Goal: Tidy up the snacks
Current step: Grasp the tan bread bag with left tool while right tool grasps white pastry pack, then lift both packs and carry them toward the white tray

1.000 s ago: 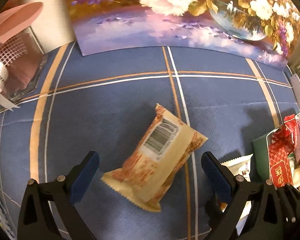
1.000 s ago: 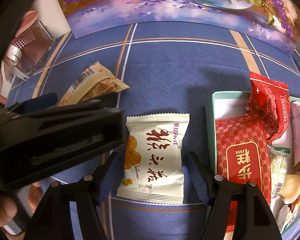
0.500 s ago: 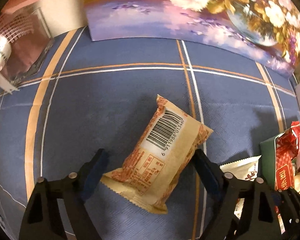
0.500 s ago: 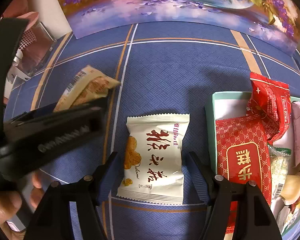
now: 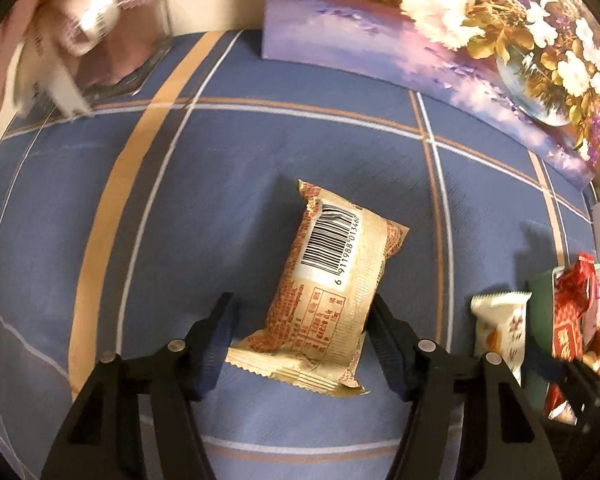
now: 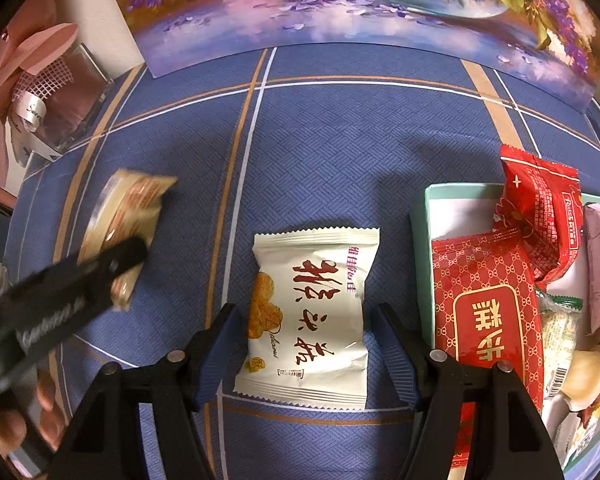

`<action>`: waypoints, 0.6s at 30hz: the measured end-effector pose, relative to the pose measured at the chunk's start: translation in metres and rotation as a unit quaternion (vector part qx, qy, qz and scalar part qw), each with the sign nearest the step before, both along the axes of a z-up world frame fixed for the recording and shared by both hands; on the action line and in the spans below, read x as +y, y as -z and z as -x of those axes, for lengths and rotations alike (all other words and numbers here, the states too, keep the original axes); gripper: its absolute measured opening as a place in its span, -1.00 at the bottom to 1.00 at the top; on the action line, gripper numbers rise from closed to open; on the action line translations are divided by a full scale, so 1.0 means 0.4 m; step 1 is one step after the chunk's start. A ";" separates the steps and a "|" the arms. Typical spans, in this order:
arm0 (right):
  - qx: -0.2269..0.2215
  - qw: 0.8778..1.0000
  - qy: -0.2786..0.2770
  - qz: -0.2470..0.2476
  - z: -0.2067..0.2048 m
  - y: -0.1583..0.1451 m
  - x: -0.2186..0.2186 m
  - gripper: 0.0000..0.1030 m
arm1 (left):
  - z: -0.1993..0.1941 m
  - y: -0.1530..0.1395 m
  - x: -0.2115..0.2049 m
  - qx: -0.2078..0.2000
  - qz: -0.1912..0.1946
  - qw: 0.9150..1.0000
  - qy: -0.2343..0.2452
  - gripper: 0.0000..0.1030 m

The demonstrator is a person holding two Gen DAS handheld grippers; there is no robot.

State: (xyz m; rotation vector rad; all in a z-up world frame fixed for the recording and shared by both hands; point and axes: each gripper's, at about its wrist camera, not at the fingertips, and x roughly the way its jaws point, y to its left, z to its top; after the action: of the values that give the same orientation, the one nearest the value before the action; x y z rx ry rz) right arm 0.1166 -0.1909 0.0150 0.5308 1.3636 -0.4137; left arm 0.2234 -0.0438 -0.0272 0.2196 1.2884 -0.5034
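1. In the left wrist view, a blurred pink gift box with a white ribbon (image 5: 66, 36) is seen at the far left of the tabletop (image 5: 240, 152), which is covered by a blue cloth with orange and white stripes.
2. The left claw (image 5: 300, 334) is seen spread around the lower half of a tan snack packet (image 5: 332, 292), barcode side up. The right finger touches the packet's edge; a narrow gap is left at the left finger, so the packet is straddled rather than clamped. The packet lies on the cloth.
3. The barcode is shown only by the left wrist view; in the right wrist view the same packet (image 6: 128, 216) is seen blurred, from the side, with the left claw's black finger across it.
4. In the right wrist view, the right claw (image 6: 304, 340) is spread around a white snack packet with red characters (image 6: 312, 316), lying flat; neither finger is pressed into it.
5. Only the upper edge of that white packet (image 5: 500, 328) is caught in the left wrist view.
6. At the right, a pale green tray (image 6: 420, 248) is shown filled with red snack packets (image 6: 492, 304) and other wrapped snacks; a painting of flowers (image 6: 340, 4) stands behind.
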 end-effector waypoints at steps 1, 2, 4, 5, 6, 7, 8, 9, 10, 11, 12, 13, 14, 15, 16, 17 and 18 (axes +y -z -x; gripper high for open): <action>0.000 1.000 -0.001 0.001 0.000 0.000 0.000 0.40 | 0.017 -0.003 0.005 0.000 -0.001 1.000 -0.002 0.29; 0.001 1.000 -0.001 0.001 -0.001 0.000 0.001 0.40 | 0.032 -0.005 0.014 0.001 -0.002 1.000 -0.005 0.29; 0.001 1.000 -0.002 0.003 -0.002 0.000 0.003 0.40 | 0.047 -0.006 0.040 0.006 0.000 1.000 -0.009 0.29; 0.001 1.000 -0.003 0.004 -0.003 0.000 0.004 0.40 | 0.054 -0.008 0.047 0.007 0.000 1.000 -0.010 0.29; 0.001 1.000 -0.003 0.005 -0.003 0.000 0.006 0.40 | 0.062 -0.008 0.058 0.007 0.002 1.000 -0.010 0.29; 0.001 1.000 -0.004 0.006 -0.004 0.001 0.007 0.40 | 0.070 -0.008 0.070 0.008 0.004 1.000 -0.010 0.29; 0.002 1.000 -0.004 0.007 -0.005 0.002 0.010 0.40 | 0.081 -0.011 0.076 0.008 0.006 1.000 -0.011 0.29; 0.002 1.000 -0.004 0.009 -0.005 0.003 0.011 0.40 | 0.089 -0.011 0.088 0.006 0.009 1.000 -0.012 0.29; 0.003 1.000 -0.005 0.011 -0.006 0.003 0.014 0.40 | 0.094 -0.012 0.100 0.004 0.010 1.000 -0.013 0.29; 0.003 1.000 -0.005 0.012 -0.007 0.004 0.017 0.40 | 0.095 -0.017 0.101 0.002 0.011 1.000 -0.013 0.29; 0.004 1.000 -0.006 0.014 -0.008 0.004 0.020 0.40 | 0.100 -0.017 0.105 -0.002 0.011 1.000 -0.013 0.29; 0.004 1.000 -0.007 0.016 -0.009 0.005 0.023 0.40 | 0.104 -0.018 0.107 -0.005 0.010 1.000 -0.012 0.30; 0.004 1.000 -0.007 0.017 -0.009 0.005 0.025 0.40 | 0.111 -0.017 0.097 -0.007 0.007 1.000 -0.010 0.30; 0.004 1.000 -0.008 0.019 -0.010 0.006 0.028 0.40 | 0.114 -0.014 0.084 -0.009 0.004 1.000 -0.007 0.33; 0.004 1.000 -0.008 0.020 -0.010 0.006 0.030 0.40 | 0.118 -0.012 0.079 -0.012 0.001 1.000 -0.003 0.41; 0.003 1.000 -0.008 0.020 -0.010 0.007 0.030 0.40 | 0.117 -0.007 0.069 -0.013 0.000 1.000 0.001 0.45; 0.003 1.000 -0.008 0.021 -0.010 0.007 0.031 0.40 | 0.120 -0.005 0.064 -0.016 -0.002 1.000 0.006 0.53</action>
State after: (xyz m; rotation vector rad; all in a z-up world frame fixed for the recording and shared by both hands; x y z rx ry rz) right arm 0.1206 -0.1785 0.0120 0.4844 1.3615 -0.4288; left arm 0.1753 -0.0180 -0.0253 0.2375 1.2572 -0.5058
